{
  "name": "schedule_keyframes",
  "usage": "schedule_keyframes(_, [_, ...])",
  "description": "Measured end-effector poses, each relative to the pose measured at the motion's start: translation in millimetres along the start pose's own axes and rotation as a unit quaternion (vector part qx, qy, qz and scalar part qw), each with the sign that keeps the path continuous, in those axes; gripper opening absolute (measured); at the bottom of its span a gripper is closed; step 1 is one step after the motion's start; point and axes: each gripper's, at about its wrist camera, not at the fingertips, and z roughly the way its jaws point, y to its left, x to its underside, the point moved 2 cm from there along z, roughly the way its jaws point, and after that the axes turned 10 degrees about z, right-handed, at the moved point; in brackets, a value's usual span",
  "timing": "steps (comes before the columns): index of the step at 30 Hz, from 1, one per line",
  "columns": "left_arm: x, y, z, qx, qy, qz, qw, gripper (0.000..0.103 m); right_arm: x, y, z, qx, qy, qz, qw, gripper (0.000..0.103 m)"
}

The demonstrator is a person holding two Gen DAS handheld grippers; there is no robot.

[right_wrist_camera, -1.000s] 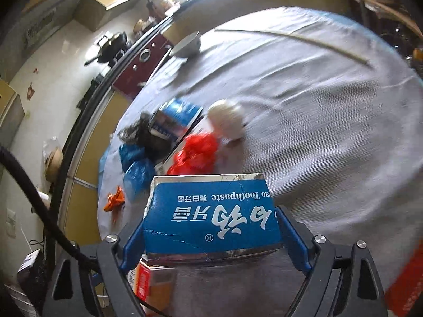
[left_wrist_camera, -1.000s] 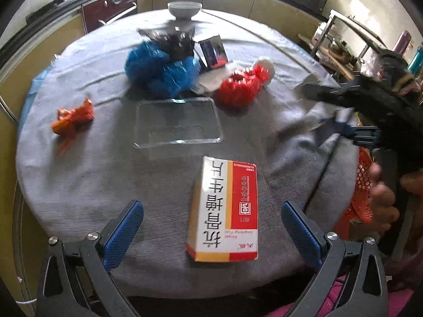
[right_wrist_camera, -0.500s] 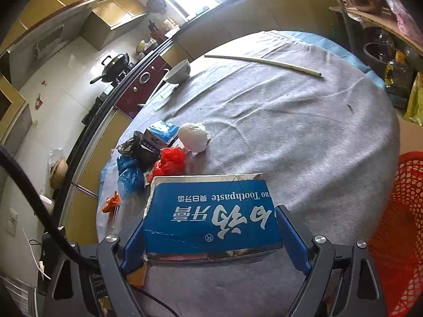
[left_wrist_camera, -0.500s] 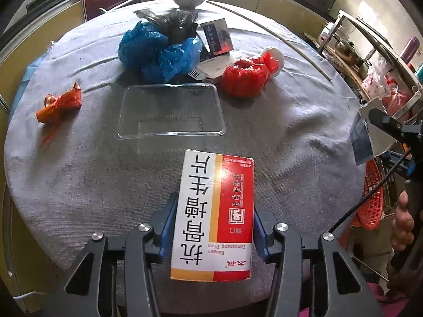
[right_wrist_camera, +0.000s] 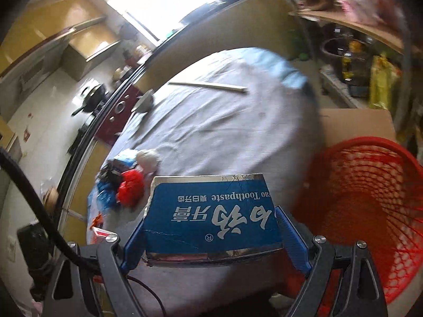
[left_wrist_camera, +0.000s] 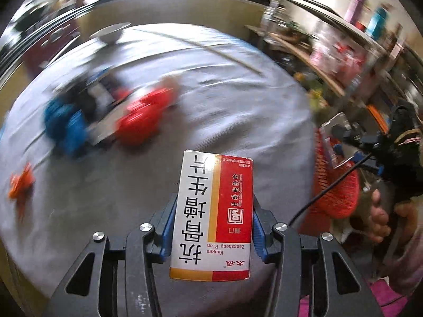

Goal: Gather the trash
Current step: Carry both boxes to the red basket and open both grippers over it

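Observation:
My left gripper (left_wrist_camera: 212, 227) is shut on a red and white medicine box (left_wrist_camera: 211, 216), held above the grey round table (left_wrist_camera: 224, 111). My right gripper (right_wrist_camera: 211, 235) is shut on a blue toothpaste box (right_wrist_camera: 211, 216), held near the table's edge beside a red mesh bin (right_wrist_camera: 370, 211). In the left wrist view the right gripper (left_wrist_camera: 343, 148) and the bin (left_wrist_camera: 335, 185) show at the right. Red bag (left_wrist_camera: 142, 116), blue bags (left_wrist_camera: 66, 124) and an orange wrapper (left_wrist_camera: 19, 185) lie on the table.
A white bowl (left_wrist_camera: 109, 33) and a long stick (left_wrist_camera: 206, 49) sit at the table's far side. A cardboard box (right_wrist_camera: 357, 124) stands behind the bin. Shelves with bottles (left_wrist_camera: 364, 21) are at the right. Kitchen counters run behind the table.
My left gripper has lifted the medicine box off the table and swung right. My right gripper has carried the toothpaste box to the red bin's side.

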Motion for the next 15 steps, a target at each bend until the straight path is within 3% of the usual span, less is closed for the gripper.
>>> schedule_keyframes(6, [-48.1,-72.7,29.3,0.063,-0.002,0.097,0.9933,0.051,-5.5,-61.3,-31.6,0.032,-0.026,0.062,0.997,0.091])
schedule_keyframes(13, [-78.5,-149.4,58.1,0.121,0.012,0.145,0.9819,0.053,-8.1,-122.2,-65.2,0.058,-0.045,0.129,0.989,0.091])
schedule_keyframes(15, [-81.8,-165.0,62.2,0.124,0.015,0.155,0.98,0.058,-7.9,-130.5,-69.6,0.057,-0.046,0.14,0.987,0.091])
